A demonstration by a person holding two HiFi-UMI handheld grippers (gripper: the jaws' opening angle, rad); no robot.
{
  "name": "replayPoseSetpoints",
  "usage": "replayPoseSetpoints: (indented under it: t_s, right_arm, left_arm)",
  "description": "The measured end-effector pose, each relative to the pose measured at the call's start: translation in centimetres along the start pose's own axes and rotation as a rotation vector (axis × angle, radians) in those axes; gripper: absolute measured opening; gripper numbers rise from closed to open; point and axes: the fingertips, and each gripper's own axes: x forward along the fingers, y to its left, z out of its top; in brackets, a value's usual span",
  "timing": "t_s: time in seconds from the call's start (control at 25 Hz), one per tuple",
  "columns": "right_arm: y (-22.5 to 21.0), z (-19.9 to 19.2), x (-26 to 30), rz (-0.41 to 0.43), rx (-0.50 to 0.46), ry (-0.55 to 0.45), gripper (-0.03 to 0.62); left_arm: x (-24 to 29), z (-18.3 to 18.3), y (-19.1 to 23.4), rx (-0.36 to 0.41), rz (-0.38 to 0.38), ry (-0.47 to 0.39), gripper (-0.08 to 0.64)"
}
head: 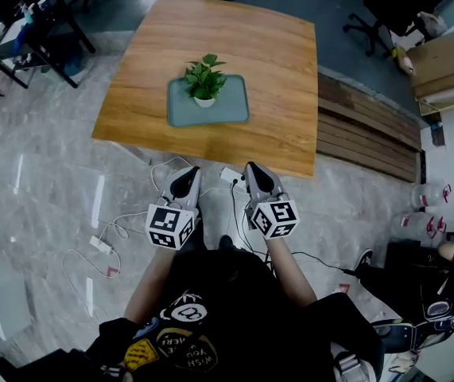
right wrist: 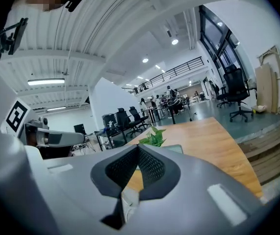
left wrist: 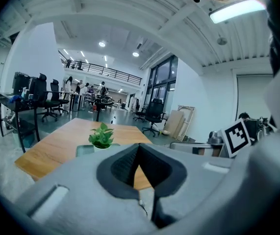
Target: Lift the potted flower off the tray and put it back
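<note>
Head view, table: a square, honey-coloured wooden table is standing on a pale marble floor.
Head view, flower: a small leafy green potted flower in a white pot is sitting upright near the middle of a grey-green rectangular tray at the table's centre.
Head view, grippers: the grey left gripper and right gripper are hovering side by side short of the table's near edge, well apart from the tray, both pointing towards it.
Head view, floor: white cables are lying beside the person.
Left gripper view, jaws: the left gripper is keeping its dark pads pressed together at the tips, with nothing between them.
Left gripper view, flower: the potted flower is standing on the tray beyond the jaws, untouched.
Right gripper view, jaws: the right gripper is likewise holding its pads fully together, gripping nothing.
Right gripper view, flower: the potted flower is showing just above the jaw tips, far off on the tray.
Right gripper view, background: black office chairs are standing behind the table.
</note>
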Motion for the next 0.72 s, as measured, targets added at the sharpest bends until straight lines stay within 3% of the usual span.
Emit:
replayPoseSetpoints:
  t_s: [0.16,0.32,0.72]
  right_arm:
    - [1.2,-0.9,-7.4,0.012,0.002,-0.001,0.003]
    - [2.6,-1.3,-11.3,0.007,-0.029,-0.002,0.002]
    - [7.4,0.9,-13.7,0.03,-0.07,-0.006,0.002]
  left_arm:
    - [-4.6,-1.4,-6.2,0.004,0.012,-0.021,-0.002]
    - [-7.7,-2.0,-9.5,0.005,0.016,-0.037,-0.002]
    - [-11.1,0.9,-10.4,0.0,-0.016,-0.076,-0.003]
